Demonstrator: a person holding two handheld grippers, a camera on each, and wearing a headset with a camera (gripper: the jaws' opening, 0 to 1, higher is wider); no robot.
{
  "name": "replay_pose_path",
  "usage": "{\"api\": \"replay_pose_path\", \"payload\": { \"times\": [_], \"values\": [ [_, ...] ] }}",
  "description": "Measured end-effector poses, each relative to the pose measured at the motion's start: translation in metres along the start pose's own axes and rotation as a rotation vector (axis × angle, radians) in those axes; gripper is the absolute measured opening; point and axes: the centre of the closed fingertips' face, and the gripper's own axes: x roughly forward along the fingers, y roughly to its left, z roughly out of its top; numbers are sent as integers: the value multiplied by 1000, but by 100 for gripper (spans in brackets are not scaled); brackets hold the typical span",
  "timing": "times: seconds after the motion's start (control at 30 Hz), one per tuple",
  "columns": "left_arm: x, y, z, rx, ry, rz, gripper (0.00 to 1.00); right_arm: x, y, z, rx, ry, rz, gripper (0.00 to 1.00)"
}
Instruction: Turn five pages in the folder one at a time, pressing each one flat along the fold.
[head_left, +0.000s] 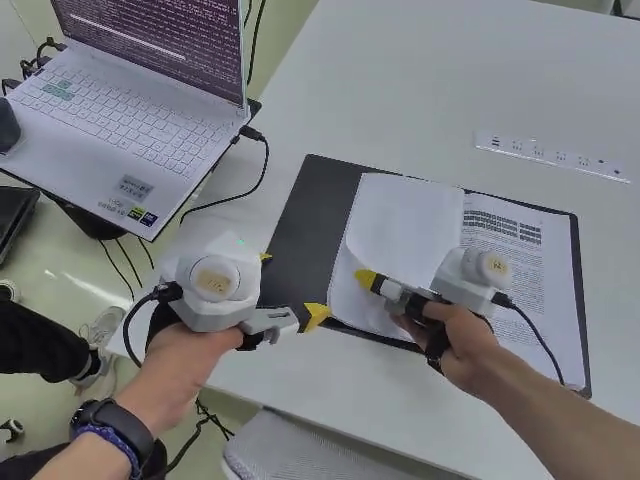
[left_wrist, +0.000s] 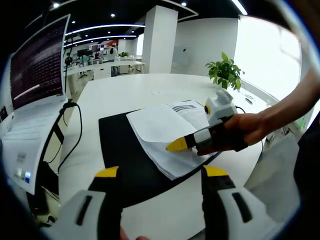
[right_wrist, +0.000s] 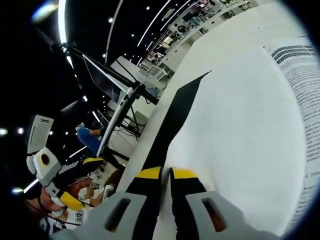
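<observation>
Folder: black folder (head_left: 300, 230), lying open on the white bench (head_left: 420, 90) right in front of the person, close to the near edge.
Turned page: a white sheet (head_left: 400, 230), blank side up, is bowed up over the middle of the folder. Its lower-left edge hangs over the black left cover.
Printed page: lies flat on the folder's right half (head_left: 520, 260), with lines of text showing past the bowed sheet.
Right tongs: (head_left: 366, 279) closed, yellow tips together, lying against the lower part of the bowed sheet. Honestly can't tell if they're pinching paper or just resting on it.
Left tongs: (left_wrist: 161, 172) wide open with nothing between them, held just beside the folder's near-left corner and pointing across at the right tongs.
Laptop: white one (head_left: 120, 110), open off to the left of the folder, screen lit with rows of text. A black cable (head_left: 255, 170) curls from its side toward the folder.
Power strip: white (head_left: 550, 157), flat on the bench beyond the folder's right side.
Plant: leafy green potted plant (left_wrist: 225, 72) by the bright window, past the far end of the bench.
</observation>
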Motion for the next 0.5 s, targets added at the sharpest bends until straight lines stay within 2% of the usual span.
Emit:
{"api": "replay_pose_path", "payload": {
  "times": [0.3,0.5],
  "values": [
    [-1,0,7,16,-3,-3,64,4,-6,-15,-5,51,-19,13],
    [1,-3,4,28,8,-13,64,2,4,-16,-25,60,19,24]
  ]
}}
